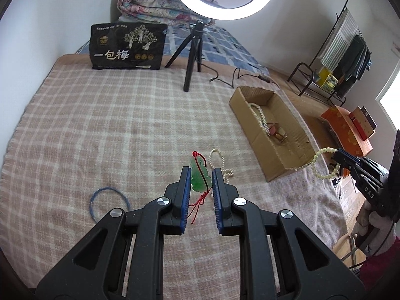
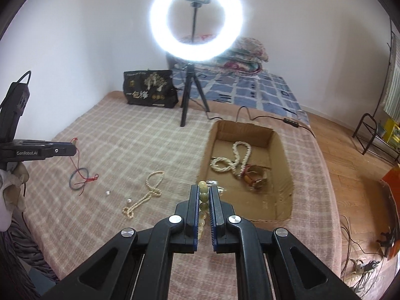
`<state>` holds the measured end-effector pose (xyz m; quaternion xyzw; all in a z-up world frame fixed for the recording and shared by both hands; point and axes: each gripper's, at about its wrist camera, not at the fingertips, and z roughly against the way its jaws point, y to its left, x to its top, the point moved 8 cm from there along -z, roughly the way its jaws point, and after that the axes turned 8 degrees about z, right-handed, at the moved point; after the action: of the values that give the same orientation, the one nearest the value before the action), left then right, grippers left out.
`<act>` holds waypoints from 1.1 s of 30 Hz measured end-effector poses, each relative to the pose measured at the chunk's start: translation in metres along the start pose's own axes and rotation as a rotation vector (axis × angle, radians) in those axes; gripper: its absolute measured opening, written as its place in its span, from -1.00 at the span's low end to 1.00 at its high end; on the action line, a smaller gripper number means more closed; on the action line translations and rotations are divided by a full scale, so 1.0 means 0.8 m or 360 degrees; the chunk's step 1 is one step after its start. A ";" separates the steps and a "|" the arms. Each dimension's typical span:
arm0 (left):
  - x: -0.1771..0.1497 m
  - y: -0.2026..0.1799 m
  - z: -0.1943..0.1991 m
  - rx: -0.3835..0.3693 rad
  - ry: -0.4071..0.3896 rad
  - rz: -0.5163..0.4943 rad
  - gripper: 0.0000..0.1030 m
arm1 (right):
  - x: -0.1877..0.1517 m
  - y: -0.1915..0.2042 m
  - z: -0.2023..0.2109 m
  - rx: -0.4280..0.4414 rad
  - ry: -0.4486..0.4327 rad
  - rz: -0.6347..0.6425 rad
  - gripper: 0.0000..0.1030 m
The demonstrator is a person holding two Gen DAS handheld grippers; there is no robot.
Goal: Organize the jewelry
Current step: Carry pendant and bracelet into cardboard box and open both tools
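Green jade pendant (image 1: 200, 177) clamped in left gripper (image 1: 201, 175); right gripper (image 2: 203, 195) pinched on bead bracelet (image 2: 203, 197). Only right view shows loose pearls (image 2: 108, 193).

Green jade pendant (image 1: 200, 177) on red cord (image 1: 200, 200), hanging clear of the blanket. Pale yellow-green bead bracelet (image 2: 203, 200), lifted, loop dangling. Pearl necklace (image 2: 147, 195) sprawled on the blanket; blue bangle (image 2: 79, 178) flat nearby. Open cardboard box (image 2: 282, 150) holds 1 pearl strand (image 2: 232, 161).
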<state>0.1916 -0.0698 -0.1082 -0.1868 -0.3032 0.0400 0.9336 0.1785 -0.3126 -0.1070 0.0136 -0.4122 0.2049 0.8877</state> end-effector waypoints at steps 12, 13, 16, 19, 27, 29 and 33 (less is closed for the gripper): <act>0.046 -0.075 -0.006 -0.0119 -0.0066 -0.0078 -0.70 | 0.000 -0.060 -0.009 -0.0087 0.0001 -0.0132 -0.90; 0.050 -0.082 -0.008 -0.0128 -0.0071 -0.0085 -0.70 | 0.000 -0.065 -0.009 -0.0092 -0.0002 -0.0141 -0.90; 0.064 -0.106 -0.014 -0.0155 -0.0086 -0.0112 -0.70 | -0.002 -0.075 -0.009 -0.0107 -0.0006 -0.0179 -0.90; 0.076 -0.128 -0.024 -0.0187 -0.0086 -0.0130 -0.70 | -0.004 -0.084 -0.013 -0.0107 0.0000 -0.0212 -0.90; 0.098 -0.181 -0.063 -0.0255 -0.0048 -0.0157 -0.70 | -0.001 -0.094 -0.025 -0.0072 -0.0003 -0.0280 -0.90; 0.101 -0.194 -0.077 -0.0261 -0.0034 -0.0170 -0.70 | 0.000 -0.094 -0.031 -0.0065 0.0008 -0.0284 -0.90; 0.108 -0.215 -0.107 -0.0279 0.0006 -0.0182 -0.70 | 0.001 -0.094 -0.039 -0.0047 0.0016 -0.0299 -0.90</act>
<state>0.3047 -0.2407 -0.0607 -0.2501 -0.3141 -0.0404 0.9150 0.2302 -0.3749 -0.1160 0.0380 -0.4076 0.1148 0.9051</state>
